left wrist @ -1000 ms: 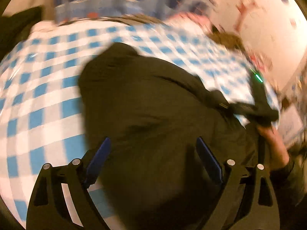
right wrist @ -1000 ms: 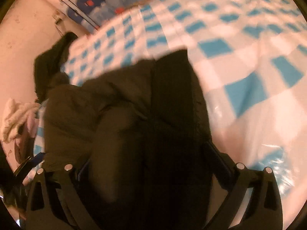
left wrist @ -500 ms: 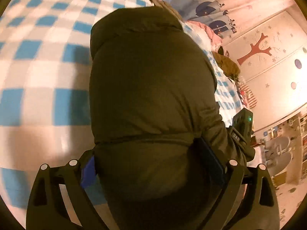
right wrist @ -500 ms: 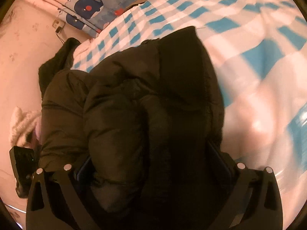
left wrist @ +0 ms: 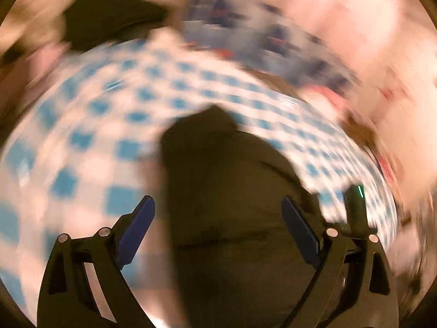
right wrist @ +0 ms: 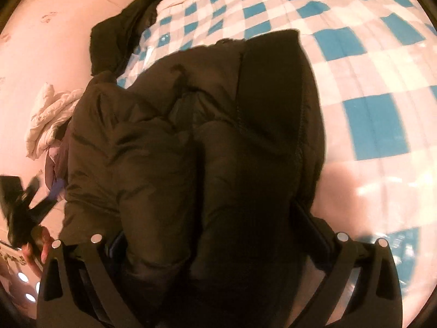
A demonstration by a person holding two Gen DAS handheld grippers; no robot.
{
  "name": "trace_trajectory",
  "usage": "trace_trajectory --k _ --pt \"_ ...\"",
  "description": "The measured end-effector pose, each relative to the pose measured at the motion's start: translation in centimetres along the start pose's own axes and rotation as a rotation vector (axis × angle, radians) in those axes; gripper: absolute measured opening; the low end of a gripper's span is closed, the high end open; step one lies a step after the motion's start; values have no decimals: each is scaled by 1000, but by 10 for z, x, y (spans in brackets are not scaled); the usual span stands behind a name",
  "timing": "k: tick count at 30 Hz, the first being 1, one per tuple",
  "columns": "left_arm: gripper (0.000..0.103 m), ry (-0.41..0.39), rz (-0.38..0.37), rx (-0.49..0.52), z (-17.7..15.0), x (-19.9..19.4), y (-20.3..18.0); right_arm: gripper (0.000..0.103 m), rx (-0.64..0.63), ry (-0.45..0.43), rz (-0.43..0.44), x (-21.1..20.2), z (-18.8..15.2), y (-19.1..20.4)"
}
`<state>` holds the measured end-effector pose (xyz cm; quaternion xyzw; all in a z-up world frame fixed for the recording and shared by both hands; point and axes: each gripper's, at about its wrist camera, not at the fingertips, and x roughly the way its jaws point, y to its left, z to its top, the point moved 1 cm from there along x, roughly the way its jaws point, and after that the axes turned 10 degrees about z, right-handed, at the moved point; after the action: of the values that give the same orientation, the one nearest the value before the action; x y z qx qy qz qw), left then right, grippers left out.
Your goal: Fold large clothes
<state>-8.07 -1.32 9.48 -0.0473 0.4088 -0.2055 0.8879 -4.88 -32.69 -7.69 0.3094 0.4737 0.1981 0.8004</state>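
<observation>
A dark olive puffer jacket [right wrist: 207, 147] lies bunched on a bed with a blue and white checked cover [right wrist: 368, 63]. It also shows in the blurred left wrist view [left wrist: 226, 191]. My left gripper [left wrist: 218, 218] is open, its blue pads [left wrist: 136, 227] wide apart above the jacket, holding nothing. My right gripper [right wrist: 218, 243] is open with the jacket's bulk lying between its fingers, which are mostly hidden by fabric. The left gripper also shows in the right wrist view [right wrist: 30, 199] at the far left.
A second dark garment [right wrist: 123, 27] lies at the bed's far corner by the wall. A white cloth [right wrist: 49, 114] lies at the bed's left edge. Whale-print bedding [left wrist: 259, 35] lies at the head of the bed.
My left gripper has lifted off the jacket and swung away fast, its view now blurred. My right gripper stays low around the jacket, which has shifted slightly.
</observation>
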Motion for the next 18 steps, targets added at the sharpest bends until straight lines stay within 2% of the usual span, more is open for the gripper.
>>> trace_trajectory --k 3,4,6,7,8,10,14,16,18 --pt "89 84 -120 159 -12 39 -64 98 -72 -89 -54 -23 14 22" --pt "89 118 -121 201 -19 57 -81 98 -97 -87 -82 -21 21 28" --pt "93 134 -69 274 -28 76 -101 98 -151 -50 -174 -6 34 34" --pt "94 137 -56 301 -33 83 -107 98 -179 -15 -254 9 38 32" --pt "94 144 -42 317 -36 88 -110 98 -198 35 -282 30 39 22" --pt "94 172 -27 365 -41 99 -118 98 -137 70 -240 42 29 -8" --pt "95 186 -46 413 -50 107 -116 98 -76 94 -218 26 22 -24" --pt "95 172 -52 421 -51 109 -112 98 -103 56 -232 5 27 -9" --pt "95 158 -63 415 -55 105 -109 98 -183 -7 -226 -8 35 19"
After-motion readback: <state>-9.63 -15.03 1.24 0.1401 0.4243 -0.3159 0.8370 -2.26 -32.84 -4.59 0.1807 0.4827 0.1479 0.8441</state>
